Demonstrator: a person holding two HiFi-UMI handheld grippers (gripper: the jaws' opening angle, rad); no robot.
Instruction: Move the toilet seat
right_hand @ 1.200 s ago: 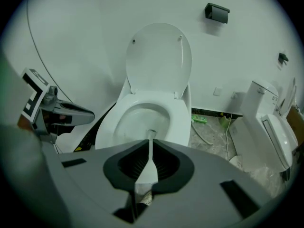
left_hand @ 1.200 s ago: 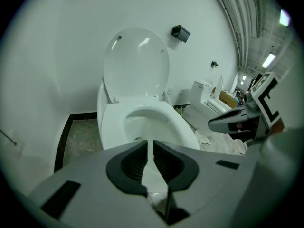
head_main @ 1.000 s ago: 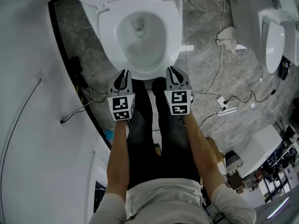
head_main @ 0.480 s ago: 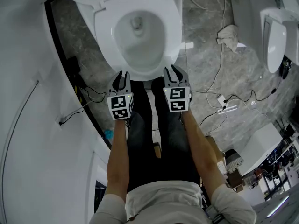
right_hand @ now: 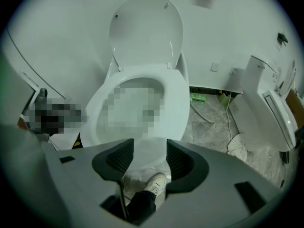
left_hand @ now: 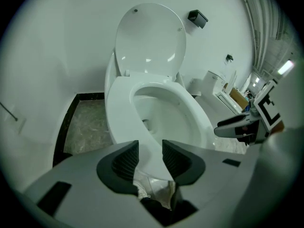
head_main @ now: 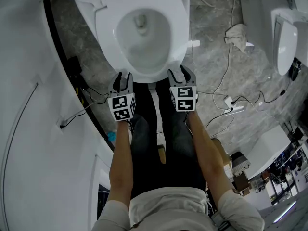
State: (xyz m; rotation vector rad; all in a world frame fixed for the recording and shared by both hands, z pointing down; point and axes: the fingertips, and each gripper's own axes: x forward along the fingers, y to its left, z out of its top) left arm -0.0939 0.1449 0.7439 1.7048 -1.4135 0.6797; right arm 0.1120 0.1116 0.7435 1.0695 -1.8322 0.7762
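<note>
The seat [head_main: 104, 30] lies flat on the bowl with the lid [left_hand: 149, 42] upright against the wall behind it. Both claws point down at the seat's front edge. The left claw [head_main: 122, 76] is near its front-left and the right claw [head_main: 179, 72] near its front-right. The left claw [left_hand: 149, 152] has just been opening. Its pads stand apart, with the seat rim [left_hand: 118, 109] showing through the gap, though it seems to lie just beyond them. The right claw [right_hand: 149, 152] has likewise just been opening. It grips nothing, and the seat [right_hand: 174, 99] shows past it above a shoe [right_hand: 154, 184] on the floor [head_main: 211, 47].
</note>
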